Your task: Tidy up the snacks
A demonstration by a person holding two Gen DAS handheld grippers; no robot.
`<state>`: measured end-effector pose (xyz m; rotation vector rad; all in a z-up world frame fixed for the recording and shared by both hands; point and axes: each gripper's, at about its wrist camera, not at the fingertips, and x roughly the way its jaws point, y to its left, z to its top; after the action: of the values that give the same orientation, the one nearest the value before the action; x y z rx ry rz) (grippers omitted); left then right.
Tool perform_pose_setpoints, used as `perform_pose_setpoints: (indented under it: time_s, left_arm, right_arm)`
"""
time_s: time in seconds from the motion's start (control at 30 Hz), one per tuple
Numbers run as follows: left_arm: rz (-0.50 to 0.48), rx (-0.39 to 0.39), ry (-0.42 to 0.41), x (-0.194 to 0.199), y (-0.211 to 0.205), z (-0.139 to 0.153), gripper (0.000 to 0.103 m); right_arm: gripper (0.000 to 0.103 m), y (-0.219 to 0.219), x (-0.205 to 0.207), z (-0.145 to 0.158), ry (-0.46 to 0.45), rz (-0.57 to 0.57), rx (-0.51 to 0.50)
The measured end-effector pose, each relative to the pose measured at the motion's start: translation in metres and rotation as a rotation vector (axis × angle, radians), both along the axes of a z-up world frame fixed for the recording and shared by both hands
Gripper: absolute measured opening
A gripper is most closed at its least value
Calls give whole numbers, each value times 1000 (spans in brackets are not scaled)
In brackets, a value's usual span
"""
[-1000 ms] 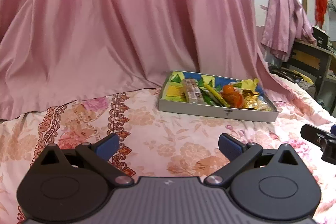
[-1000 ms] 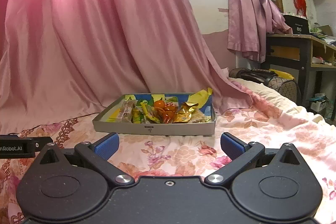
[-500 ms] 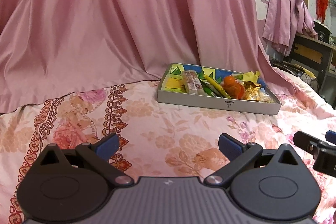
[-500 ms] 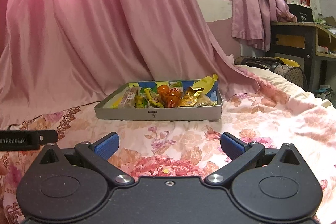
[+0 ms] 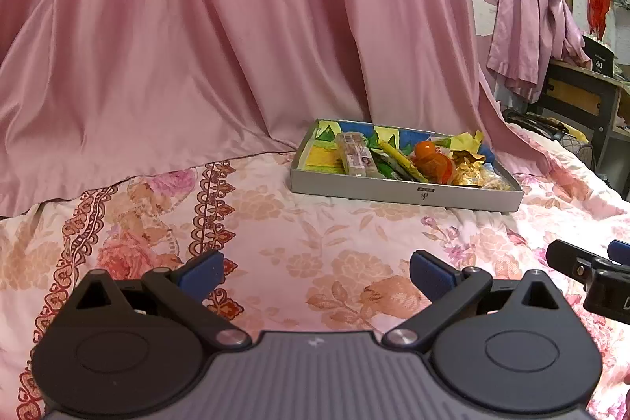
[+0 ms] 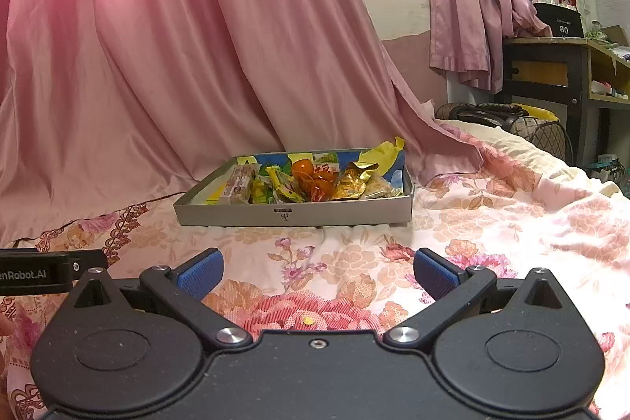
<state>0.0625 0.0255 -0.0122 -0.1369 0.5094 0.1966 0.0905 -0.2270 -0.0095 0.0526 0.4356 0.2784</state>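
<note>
My left wrist view sits low over the bed [image 5: 315, 223], looking forward past the left hand-held gripper [image 5: 315, 270]; the snack tray [image 5: 405, 193] lies ahead and right, well apart. My right wrist view is equally low behind the right hand-held gripper [image 6: 317, 272], tray [image 6: 293, 213] ahead, slightly left. Both share tray, pink curtain [image 5: 236, 46] and bed. Each view catches the other hand-held gripper at its inner edge.

R hand-held gripper [image 6: 317, 272] wide open, nothing btwn fingers, low over bed [image 6: 492, 219]. Tray [image 6: 293, 213] w/ snacks [image 6: 311, 178] ahead, apart; pink curtain [image 6: 177, 46] behind.
</note>
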Motion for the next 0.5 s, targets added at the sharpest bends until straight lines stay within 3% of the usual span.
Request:
perform_pose_setpoints:
  time_s: [0.5]
  left_arm:
    - [4,-1,10,1,1,-2,103]
  right_arm:
    - [102,2,1,-1,7,3,-4]
